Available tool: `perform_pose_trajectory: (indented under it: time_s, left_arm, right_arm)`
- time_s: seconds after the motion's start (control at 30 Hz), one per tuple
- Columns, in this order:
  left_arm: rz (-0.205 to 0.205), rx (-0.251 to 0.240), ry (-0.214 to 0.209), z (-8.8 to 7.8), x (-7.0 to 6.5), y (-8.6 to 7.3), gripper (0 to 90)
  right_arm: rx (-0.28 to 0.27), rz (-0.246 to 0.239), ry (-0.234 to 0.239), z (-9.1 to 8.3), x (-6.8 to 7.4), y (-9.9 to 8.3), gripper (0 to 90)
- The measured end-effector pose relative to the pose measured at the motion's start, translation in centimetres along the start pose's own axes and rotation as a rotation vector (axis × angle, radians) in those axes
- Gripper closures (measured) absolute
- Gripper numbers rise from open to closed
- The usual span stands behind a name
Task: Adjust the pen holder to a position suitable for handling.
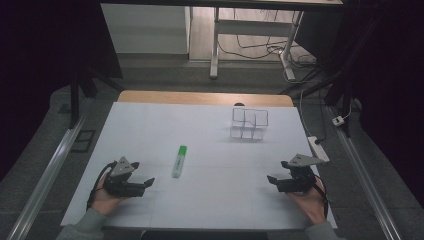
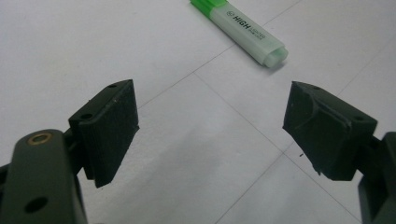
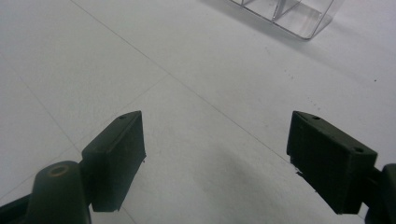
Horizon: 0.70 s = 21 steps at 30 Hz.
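A green highlighter (image 1: 179, 161) lies flat on the white mat (image 1: 200, 130), its green cap pointing away from me. In the left gripper view the highlighter (image 2: 243, 29) lies ahead of the jaws, apart from them. My left gripper (image 1: 148, 183) rests low at the front left, open and empty, a hand's width left of the pen. My left gripper (image 2: 210, 130) has only bare mat between its pads. A clear plastic divided box (image 1: 248, 124) stands at the back right. My right gripper (image 1: 272, 179) sits at the front right, open and empty. The clear box (image 3: 285, 14) shows far beyond my right gripper (image 3: 215, 158).
The white mat covers a wooden table (image 1: 205, 97) whose far edge shows behind it. A white power strip (image 1: 318, 148) lies off the mat's right edge. Metal rails (image 1: 50, 175) run along both sides. Desk legs and cables (image 1: 260, 45) stand on the floor beyond.
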<state>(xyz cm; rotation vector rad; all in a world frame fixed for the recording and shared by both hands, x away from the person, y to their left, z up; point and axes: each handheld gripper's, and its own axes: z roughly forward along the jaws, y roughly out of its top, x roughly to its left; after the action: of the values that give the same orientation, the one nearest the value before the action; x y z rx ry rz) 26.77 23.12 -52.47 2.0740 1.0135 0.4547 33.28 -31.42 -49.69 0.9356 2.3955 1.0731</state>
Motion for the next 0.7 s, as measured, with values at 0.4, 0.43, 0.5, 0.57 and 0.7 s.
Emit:
perform_pose_trajectory:
  time_s: [0.4,0.43,0.5,0.57,0.7]
  left_arm:
    - [0.002,0.006,-0.003,0.09,-0.01,-0.02,17.8]
    - [0.002,0.007,-0.004,0.10,-0.01,-0.01,17.8]
    - [0.002,0.007,-0.004,0.10,-0.01,-0.01,17.8]
    - [0.002,0.007,-0.004,0.10,0.00,-0.02,17.8]
    - [0.002,0.008,-0.004,0.14,0.01,-0.01,17.8]
  right_arm:
    - [0.008,0.002,-0.009,0.14,0.07,-0.07,19.0]
    - [0.009,0.002,-0.008,0.13,0.06,-0.07,19.0]
    - [0.009,0.004,-0.009,0.11,0.07,-0.07,19.1]
    - [0.011,0.005,-0.009,0.10,0.06,-0.03,19.3]
    - [0.014,0.008,-0.011,0.14,0.07,0.09,19.4]
